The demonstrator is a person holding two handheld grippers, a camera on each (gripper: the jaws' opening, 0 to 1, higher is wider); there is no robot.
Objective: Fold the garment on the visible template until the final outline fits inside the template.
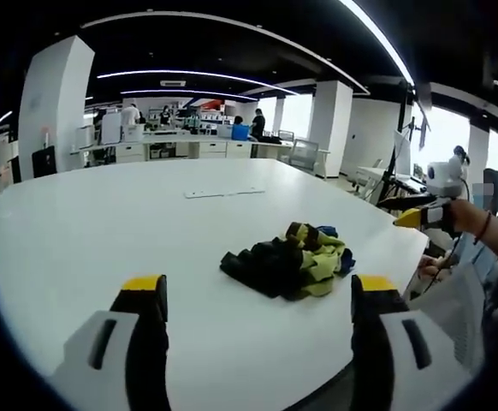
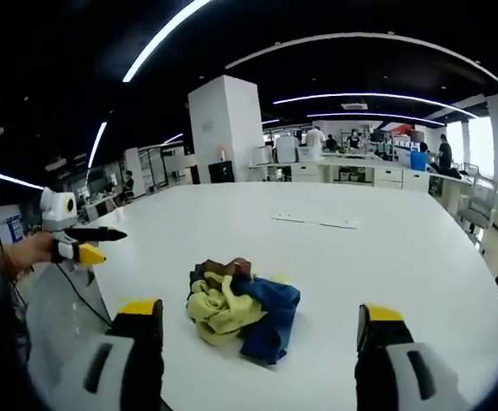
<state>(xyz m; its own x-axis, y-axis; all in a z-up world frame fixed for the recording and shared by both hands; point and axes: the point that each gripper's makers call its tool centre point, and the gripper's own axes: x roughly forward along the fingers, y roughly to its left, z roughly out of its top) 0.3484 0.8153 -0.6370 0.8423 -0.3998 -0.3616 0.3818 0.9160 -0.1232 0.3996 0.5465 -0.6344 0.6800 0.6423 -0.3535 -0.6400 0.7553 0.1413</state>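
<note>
Jaws of both grippers spread wide, holding nothing; crumpled garment (image 2: 242, 318) mid-table (image 2: 403, 257), bare white surface all round.

A large white table (image 1: 103, 231) spreads across an open-plan office. Behind the table's far edge stands a broad white square pillar (image 2: 224, 128), with a dark panel at its foot. Further back beyond the table run rows of white desks and cabinets (image 1: 180, 147), where several people (image 1: 257, 123) stand or sit. A second white pillar (image 1: 330, 127) rises to the right of those desks, beside bright windows (image 1: 454, 137). Above the table, long curved strip lights (image 2: 360, 38) cross a black ceiling.
</note>
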